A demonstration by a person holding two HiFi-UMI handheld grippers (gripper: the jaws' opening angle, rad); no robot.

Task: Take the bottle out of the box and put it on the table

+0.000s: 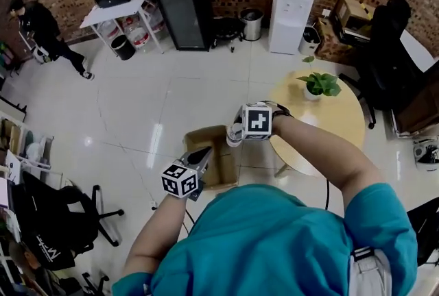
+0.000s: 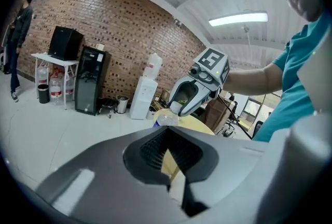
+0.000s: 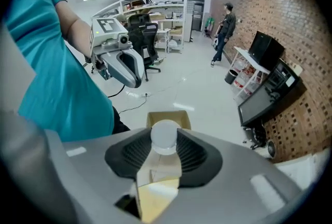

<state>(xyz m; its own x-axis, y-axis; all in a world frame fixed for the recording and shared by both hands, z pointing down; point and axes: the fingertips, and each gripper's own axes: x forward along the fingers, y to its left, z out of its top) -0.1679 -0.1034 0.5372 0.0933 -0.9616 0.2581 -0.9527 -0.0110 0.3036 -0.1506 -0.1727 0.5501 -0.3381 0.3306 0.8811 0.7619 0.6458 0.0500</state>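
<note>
My right gripper (image 1: 240, 127) is shut on a clear plastic bottle (image 1: 234, 139) by its neck, holding it in the air above the open cardboard box (image 1: 221, 166) on the floor. In the right gripper view the white cap (image 3: 165, 135) sits between the pads, with the box (image 3: 167, 115) below. The left gripper view shows the right gripper (image 2: 180, 106) and the hanging bottle (image 2: 165, 119). The round yellow table (image 1: 343, 125) is to the right. My left gripper (image 1: 203, 153) hovers over the box's near left side, its jaws slightly apart and empty.
A potted plant (image 1: 319, 85) stands on the round table. A water dispenser (image 1: 291, 3), black fridge (image 1: 182, 3) and trash bin (image 1: 252, 22) line the brick wall. Office chairs (image 1: 62, 219) stand at left. A person (image 1: 42, 31) is at far left.
</note>
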